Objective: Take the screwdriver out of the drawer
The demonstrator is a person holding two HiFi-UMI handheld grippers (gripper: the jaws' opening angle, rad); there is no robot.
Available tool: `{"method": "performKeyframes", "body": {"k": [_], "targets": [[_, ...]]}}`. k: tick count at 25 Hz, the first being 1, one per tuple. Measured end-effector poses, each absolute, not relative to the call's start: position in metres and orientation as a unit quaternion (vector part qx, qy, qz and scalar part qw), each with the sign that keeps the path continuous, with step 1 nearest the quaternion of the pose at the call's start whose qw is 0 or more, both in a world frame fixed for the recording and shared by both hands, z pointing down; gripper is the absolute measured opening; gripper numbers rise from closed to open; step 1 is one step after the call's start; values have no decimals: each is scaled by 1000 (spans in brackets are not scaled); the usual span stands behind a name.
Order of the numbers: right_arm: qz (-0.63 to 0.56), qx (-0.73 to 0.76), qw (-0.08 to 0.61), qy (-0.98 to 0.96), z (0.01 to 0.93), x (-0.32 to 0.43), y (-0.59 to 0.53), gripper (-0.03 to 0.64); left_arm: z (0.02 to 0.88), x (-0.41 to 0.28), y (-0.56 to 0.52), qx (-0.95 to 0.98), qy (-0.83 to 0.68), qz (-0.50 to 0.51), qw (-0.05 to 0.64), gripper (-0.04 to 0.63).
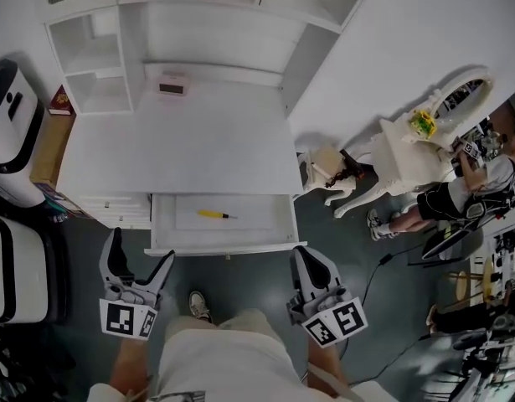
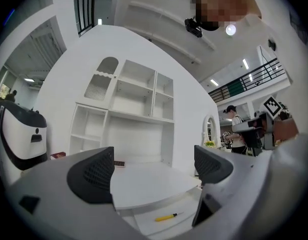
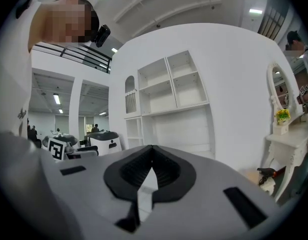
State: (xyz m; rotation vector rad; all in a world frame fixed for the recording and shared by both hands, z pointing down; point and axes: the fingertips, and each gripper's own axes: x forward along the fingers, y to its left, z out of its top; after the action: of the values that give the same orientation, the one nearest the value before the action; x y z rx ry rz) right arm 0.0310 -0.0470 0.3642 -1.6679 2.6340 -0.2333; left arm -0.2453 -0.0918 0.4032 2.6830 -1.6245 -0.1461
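Observation:
A yellow-handled screwdriver lies flat inside the pulled-out white drawer of the white desk. In the left gripper view the screwdriver shows low between the jaws, still some way off. My left gripper hangs open in front of the drawer's left corner, nothing between its fingers. My right gripper is shut and empty, in front of the drawer's right corner; its pads meet.
A small pink box sits at the desk's back under white shelving. A white robot stands at the left. A white vanity with a mirror and a person are at the right. My shoe is below the drawer.

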Motion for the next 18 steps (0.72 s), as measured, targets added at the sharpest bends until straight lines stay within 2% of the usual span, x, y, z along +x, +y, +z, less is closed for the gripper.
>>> {"method": "performKeyframes", "body": {"k": [18], "targets": [[-90,-541,30,836,367,99,-120,11,417,-171,-165,870,-492,-13,9,480]]}}
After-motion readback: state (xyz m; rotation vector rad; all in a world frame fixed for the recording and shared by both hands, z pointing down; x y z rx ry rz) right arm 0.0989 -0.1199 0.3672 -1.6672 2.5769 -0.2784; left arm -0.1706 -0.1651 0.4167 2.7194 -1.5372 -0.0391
